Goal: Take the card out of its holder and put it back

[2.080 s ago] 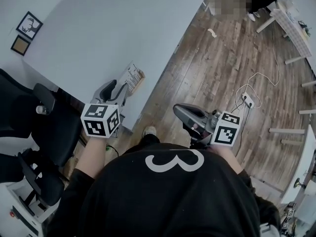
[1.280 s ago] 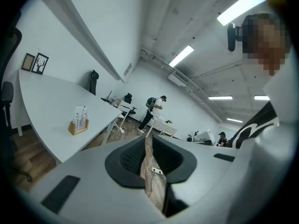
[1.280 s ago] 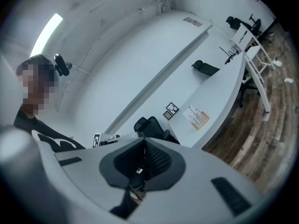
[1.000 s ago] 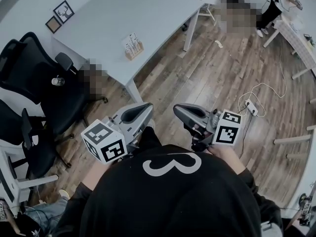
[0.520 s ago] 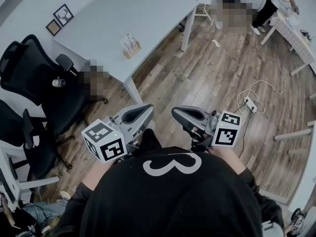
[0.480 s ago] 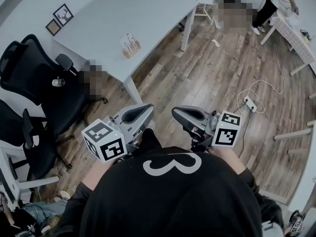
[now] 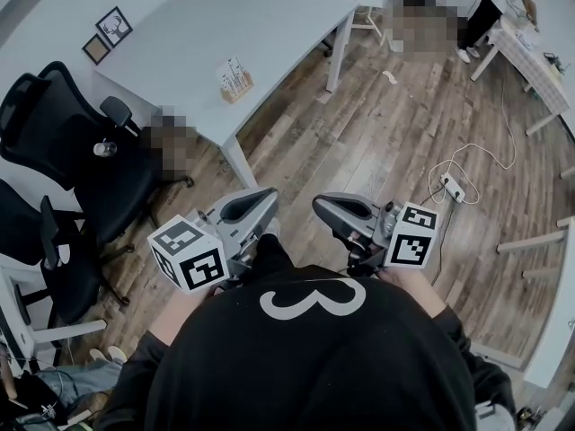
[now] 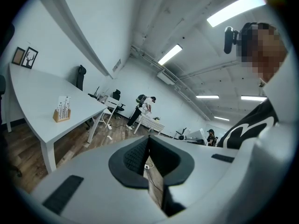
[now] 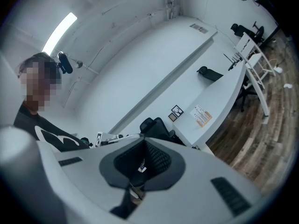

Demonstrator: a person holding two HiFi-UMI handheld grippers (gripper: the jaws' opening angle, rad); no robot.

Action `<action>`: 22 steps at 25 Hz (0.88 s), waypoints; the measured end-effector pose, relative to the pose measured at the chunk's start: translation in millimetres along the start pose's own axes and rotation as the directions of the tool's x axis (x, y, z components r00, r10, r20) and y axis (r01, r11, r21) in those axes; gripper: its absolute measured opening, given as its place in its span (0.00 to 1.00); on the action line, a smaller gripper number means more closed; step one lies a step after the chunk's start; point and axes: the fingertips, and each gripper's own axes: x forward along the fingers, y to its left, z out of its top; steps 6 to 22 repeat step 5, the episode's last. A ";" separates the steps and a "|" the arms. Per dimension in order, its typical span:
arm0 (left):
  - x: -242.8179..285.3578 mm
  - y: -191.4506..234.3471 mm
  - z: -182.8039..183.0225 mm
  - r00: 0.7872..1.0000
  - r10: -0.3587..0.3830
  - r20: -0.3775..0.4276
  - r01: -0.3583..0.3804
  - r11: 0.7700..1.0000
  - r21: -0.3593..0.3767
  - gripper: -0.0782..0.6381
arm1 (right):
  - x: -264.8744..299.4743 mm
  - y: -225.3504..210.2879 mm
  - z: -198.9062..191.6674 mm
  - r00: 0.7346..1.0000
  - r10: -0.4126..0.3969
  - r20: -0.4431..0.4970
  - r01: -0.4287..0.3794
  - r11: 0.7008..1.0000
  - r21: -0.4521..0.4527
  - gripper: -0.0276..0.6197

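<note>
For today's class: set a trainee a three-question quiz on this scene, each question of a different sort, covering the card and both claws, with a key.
1. True or false: the card stands in its wooden holder on the white table.
2. Multiple choice: the left claw is A) shut on the card, B) shut with nothing in it, C) wide open.
3. Short answer: which claw, left or right claw, touches the table?

Key: 1 true. 2 B. 3 neither; both are held close to the person's body, away from the table.
</note>
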 end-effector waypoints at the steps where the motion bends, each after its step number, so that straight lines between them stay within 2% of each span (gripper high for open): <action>1: -0.8 -0.7 -1.0 1.000 0.002 -0.001 -0.002 1.000 -0.001 0.13 | -0.7 0.7 -1.7 1.000 0.000 0.000 0.000 1.000 0.002 0.06; 22: -3.0 -4.5 -5.6 1.000 0.003 0.001 -0.003 1.000 -0.008 0.13 | -4.7 5.8 -6.1 1.000 0.000 0.001 0.000 1.000 0.001 0.06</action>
